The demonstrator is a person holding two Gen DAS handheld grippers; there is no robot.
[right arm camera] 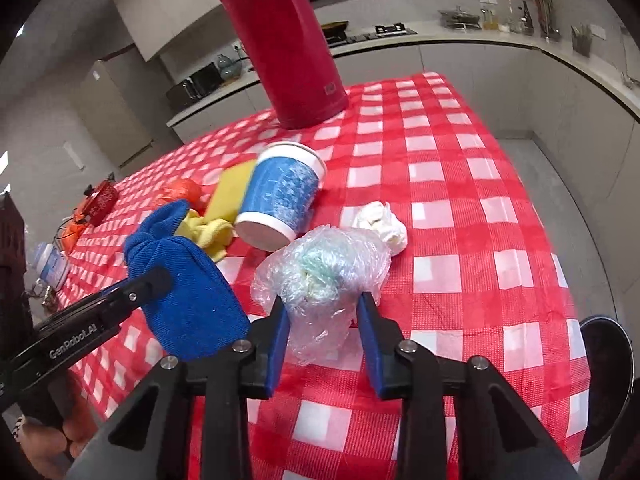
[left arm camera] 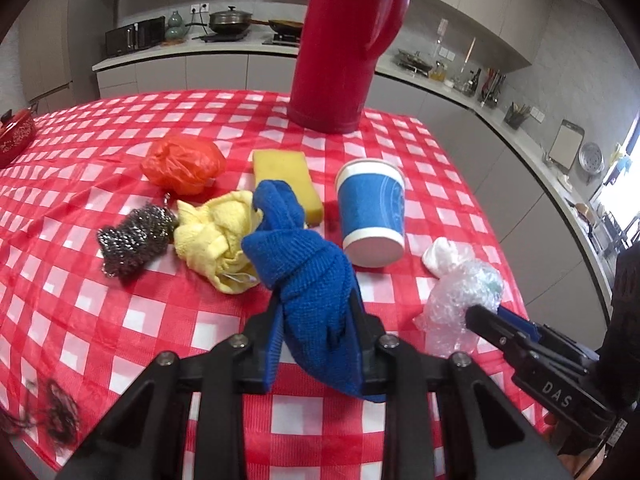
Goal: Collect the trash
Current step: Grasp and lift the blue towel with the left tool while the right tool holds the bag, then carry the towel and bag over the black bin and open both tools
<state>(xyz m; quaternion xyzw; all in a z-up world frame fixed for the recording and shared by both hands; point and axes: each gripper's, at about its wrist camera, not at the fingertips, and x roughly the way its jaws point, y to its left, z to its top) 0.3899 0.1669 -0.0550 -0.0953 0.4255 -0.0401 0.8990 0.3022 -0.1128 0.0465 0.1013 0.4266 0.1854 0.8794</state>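
Note:
My left gripper (left arm camera: 316, 320) is shut on a knotted blue cloth (left arm camera: 308, 276), which also shows in the right wrist view (right arm camera: 188, 280). My right gripper (right arm camera: 322, 308) has its jaws around a crumpled clear plastic bag (right arm camera: 324, 276), touching both sides; the bag also shows in the left wrist view (left arm camera: 460, 300). A blue paper cup (left arm camera: 372, 212) lies tipped on the checked tablecloth (left arm camera: 120, 280). A crumpled white tissue (right arm camera: 380, 224) lies beside the bag. An orange plastic bag (left arm camera: 182, 164) lies further back.
A yellow cloth (left arm camera: 216, 236), a steel scourer (left arm camera: 132, 240) and a yellow sponge (left arm camera: 288, 176) lie left of the cup. A tall red thermos (left arm camera: 340, 40) stands at the back. A hair clump (left arm camera: 56, 412) lies at the front left. A red pot (left arm camera: 14, 132) sits far left.

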